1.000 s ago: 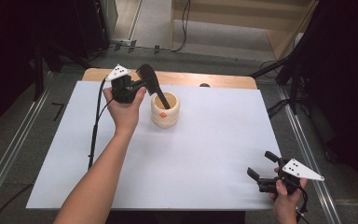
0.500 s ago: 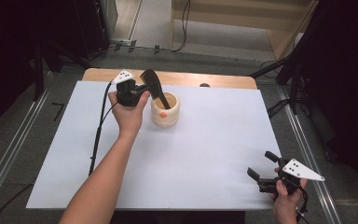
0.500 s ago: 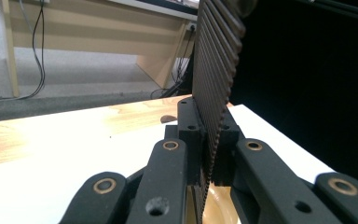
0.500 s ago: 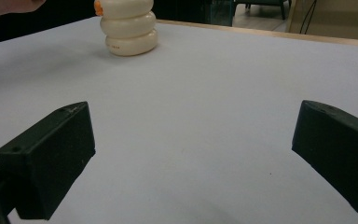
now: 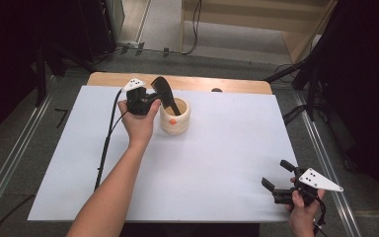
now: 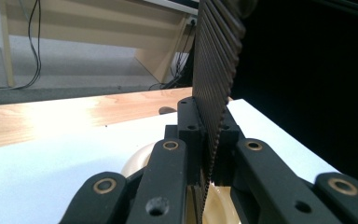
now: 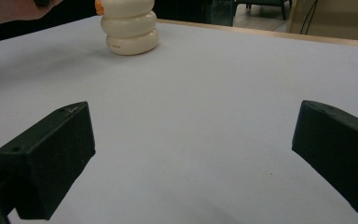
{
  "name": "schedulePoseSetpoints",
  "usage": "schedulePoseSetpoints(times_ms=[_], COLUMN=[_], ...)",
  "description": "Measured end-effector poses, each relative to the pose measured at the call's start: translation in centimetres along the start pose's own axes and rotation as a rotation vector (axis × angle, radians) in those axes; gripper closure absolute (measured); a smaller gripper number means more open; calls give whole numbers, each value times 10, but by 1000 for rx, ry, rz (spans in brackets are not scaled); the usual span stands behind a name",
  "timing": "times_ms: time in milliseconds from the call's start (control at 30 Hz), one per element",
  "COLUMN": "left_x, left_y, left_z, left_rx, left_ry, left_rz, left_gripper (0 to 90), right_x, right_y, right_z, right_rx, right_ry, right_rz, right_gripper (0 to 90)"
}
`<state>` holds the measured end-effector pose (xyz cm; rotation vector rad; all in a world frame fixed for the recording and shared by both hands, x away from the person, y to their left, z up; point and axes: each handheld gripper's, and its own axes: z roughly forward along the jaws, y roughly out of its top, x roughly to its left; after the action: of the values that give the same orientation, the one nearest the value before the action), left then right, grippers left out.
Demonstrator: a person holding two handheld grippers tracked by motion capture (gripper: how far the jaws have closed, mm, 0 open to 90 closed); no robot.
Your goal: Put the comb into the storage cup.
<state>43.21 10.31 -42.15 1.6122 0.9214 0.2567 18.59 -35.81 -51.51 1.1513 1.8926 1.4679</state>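
Left tool tilted over cup, right tool low, w/ jaws apart

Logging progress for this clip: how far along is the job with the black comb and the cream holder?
Done: the left gripper is shut on the black comb, with the comb's lower end inside the cream ringed holder. In hand: the comb leans over the rim, not yet released. Left: letting go and withdrawing. The right gripper rests open at the white mat's near right corner, holding nothing.

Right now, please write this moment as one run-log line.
left gripper: shut on black comb, its end in cream holder | right gripper: open, near table edge | orange piece in holder
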Motion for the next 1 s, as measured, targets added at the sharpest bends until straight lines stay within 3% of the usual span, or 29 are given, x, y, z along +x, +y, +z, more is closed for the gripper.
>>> schedulePoseSetpoints(times_ms=[433,1000], left_x=[0,12], left_y=[-5,-11], left_z=[6,4], left_rx=[10,17], left_ry=[-8,1], left_rz=[-19,-73], left_gripper=[858,852], right_x=[0,-1], right_y=[0,0], right_z=[0,1], right_rx=[1,1], right_ry=[-1,-1], right_rz=[-1,1], right_gripper=[0,0])
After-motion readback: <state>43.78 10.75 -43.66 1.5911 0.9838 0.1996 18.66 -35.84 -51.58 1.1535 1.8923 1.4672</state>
